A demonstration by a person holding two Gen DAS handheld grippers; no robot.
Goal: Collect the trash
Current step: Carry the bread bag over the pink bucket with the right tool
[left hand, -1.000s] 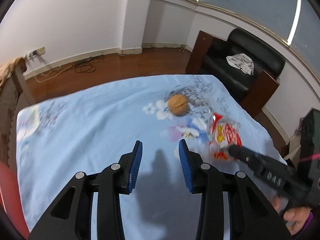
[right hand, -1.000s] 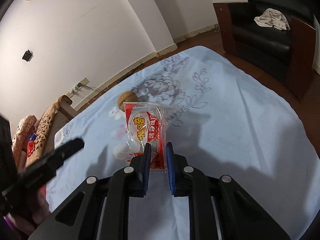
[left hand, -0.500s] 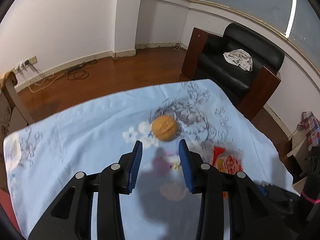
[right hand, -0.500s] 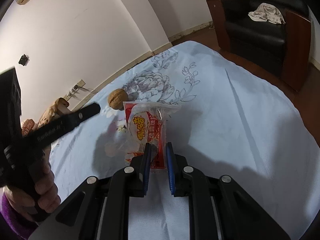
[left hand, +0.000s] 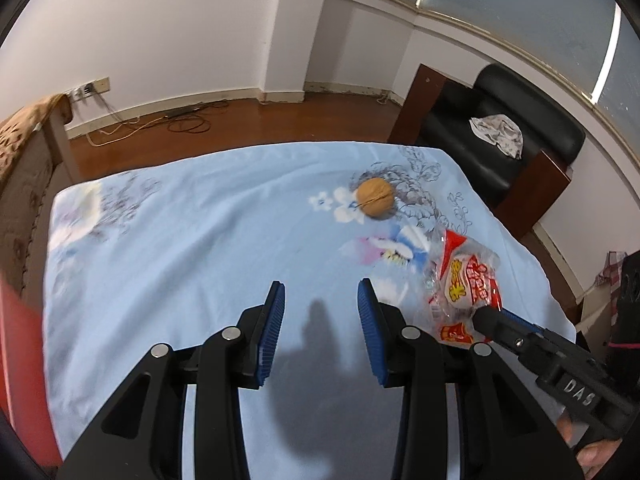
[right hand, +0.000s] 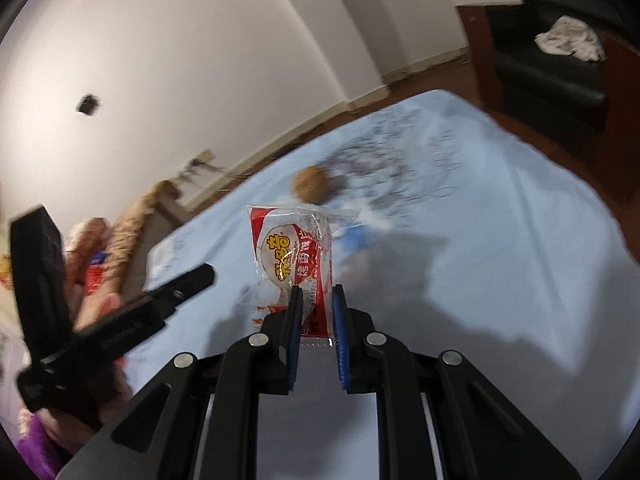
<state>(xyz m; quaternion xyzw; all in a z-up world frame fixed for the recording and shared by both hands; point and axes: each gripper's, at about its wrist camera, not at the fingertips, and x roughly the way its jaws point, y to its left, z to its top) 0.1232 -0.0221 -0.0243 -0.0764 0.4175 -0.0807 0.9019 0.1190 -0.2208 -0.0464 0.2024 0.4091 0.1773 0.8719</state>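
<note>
While the right gripper (right hand: 316,312) pinches the bottom edge of the wrapper (right hand: 294,256), its blue pads (right hand: 295,332) are closed on the plastic and the red-and-white packet stands up from them toward twelve o'clock, lifted off the cloth (right hand: 500,280). From the left wrist the same wrapper (left hand: 468,280) shows at about two o'clock, held in the tip of the right gripper (left hand: 486,318), which comes in from four o'clock with a hand (left hand: 596,450) on its grip.

The left gripper (left hand: 320,300) hangs over bare blue cloth (left hand: 180,260) with its pads (left hand: 276,316) spread apart and nothing between them. In the right wrist view it reaches in from nine o'clock (right hand: 200,276), blurred, with a hand (right hand: 104,312) and a purple sleeve (right hand: 32,452) behind it.

Farther out on the flowered cloth lies a walnut (left hand: 375,197), at about one o'clock from the left gripper, just beyond the wrapper and not touching it. The right wrist shows the walnut (right hand: 311,184) at twelve o'clock, behind the packet's top.

Beyond the table's far edge is wooden floor (left hand: 240,124), with cables (left hand: 184,120) by the wall at eleven o'clock. A black armchair (left hand: 504,136) stands at two o'clock with a crumpled rag (left hand: 498,136) on its seat.
</note>
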